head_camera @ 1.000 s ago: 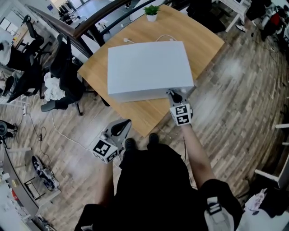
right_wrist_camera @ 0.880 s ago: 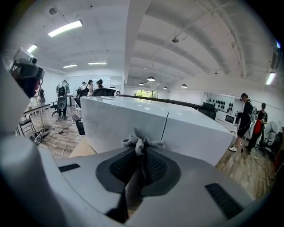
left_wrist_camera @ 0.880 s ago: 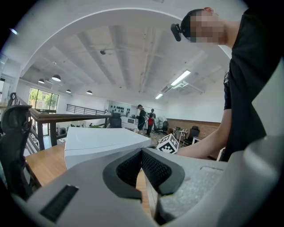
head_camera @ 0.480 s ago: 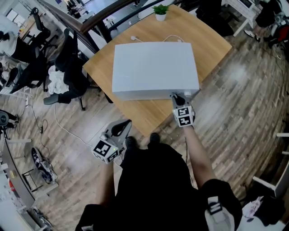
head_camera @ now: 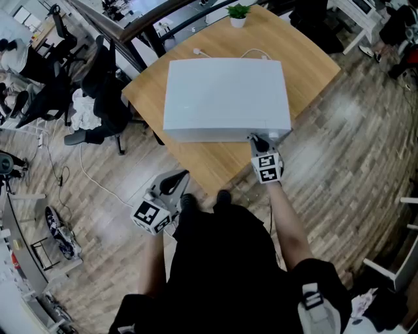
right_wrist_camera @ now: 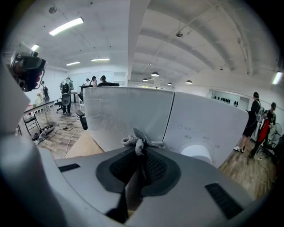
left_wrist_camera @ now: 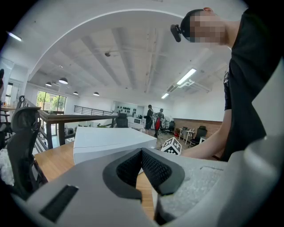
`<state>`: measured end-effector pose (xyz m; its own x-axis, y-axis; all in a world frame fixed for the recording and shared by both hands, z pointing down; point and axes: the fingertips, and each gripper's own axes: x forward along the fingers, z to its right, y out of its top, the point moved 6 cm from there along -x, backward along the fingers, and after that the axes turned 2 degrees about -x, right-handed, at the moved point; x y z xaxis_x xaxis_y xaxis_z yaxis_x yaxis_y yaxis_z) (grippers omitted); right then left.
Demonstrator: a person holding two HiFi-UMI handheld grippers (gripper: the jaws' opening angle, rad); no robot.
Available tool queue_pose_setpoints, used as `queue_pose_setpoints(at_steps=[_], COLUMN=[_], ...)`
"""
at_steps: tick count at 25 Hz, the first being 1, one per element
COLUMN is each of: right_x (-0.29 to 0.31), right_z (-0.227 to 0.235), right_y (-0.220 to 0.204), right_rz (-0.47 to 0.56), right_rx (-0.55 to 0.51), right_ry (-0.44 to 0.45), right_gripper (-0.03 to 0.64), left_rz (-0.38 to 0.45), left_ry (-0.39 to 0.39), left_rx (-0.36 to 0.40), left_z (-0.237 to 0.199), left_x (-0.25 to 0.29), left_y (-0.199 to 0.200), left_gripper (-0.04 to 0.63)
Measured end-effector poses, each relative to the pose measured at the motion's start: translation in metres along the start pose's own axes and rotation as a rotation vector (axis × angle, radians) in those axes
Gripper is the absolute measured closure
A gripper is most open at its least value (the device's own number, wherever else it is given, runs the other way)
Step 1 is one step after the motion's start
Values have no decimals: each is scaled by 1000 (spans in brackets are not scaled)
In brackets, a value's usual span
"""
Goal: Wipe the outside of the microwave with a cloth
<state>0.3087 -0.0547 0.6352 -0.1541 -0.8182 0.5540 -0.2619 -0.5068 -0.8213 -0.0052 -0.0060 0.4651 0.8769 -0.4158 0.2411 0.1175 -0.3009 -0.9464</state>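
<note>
A white microwave [head_camera: 225,98] stands on a wooden table [head_camera: 209,166], its front toward me. My right gripper [head_camera: 258,140] is shut on a grey cloth [right_wrist_camera: 138,142], held at the microwave's front [right_wrist_camera: 133,115] near its right end, beside the control panel [right_wrist_camera: 208,128] with its round knob [right_wrist_camera: 197,153]. In the right gripper view the cloth's tuft pokes out just short of the door; contact cannot be told. My left gripper [head_camera: 173,182] hangs low by my left leg, off the table, jaws shut with nothing between them [left_wrist_camera: 142,155].
A small potted plant [head_camera: 238,13] and a white cable [head_camera: 251,53] lie behind the microwave. Office chairs [head_camera: 98,91] stand left of the table by a dark railing. Wood floor runs to the right. People stand far off in the room.
The head view has shifted slightly, so table and microwave sit a little further right in the frame. My right gripper stays at the microwave's front right; the left gripper has not moved.
</note>
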Motion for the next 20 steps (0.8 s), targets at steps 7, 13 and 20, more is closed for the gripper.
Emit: queue_pose_setpoints(at_steps=[7,13,20], right_x=[6,15,23], right_z=[-9,-25,-48], right_y=[2,10,21], right_rz=[-2,-1,-1], right_rx=[0,2,0], right_ry=[15,30,39], right_gripper=[592,592,592], left_rz=[-4,6,10], left_ry=[-1,8,23], left_rx=[4,3,-6], left_z=[-1,-11,-25], left_x=[-1,-9,-31], left_y=[-3,-1,-3], left_gripper=[595,595,595])
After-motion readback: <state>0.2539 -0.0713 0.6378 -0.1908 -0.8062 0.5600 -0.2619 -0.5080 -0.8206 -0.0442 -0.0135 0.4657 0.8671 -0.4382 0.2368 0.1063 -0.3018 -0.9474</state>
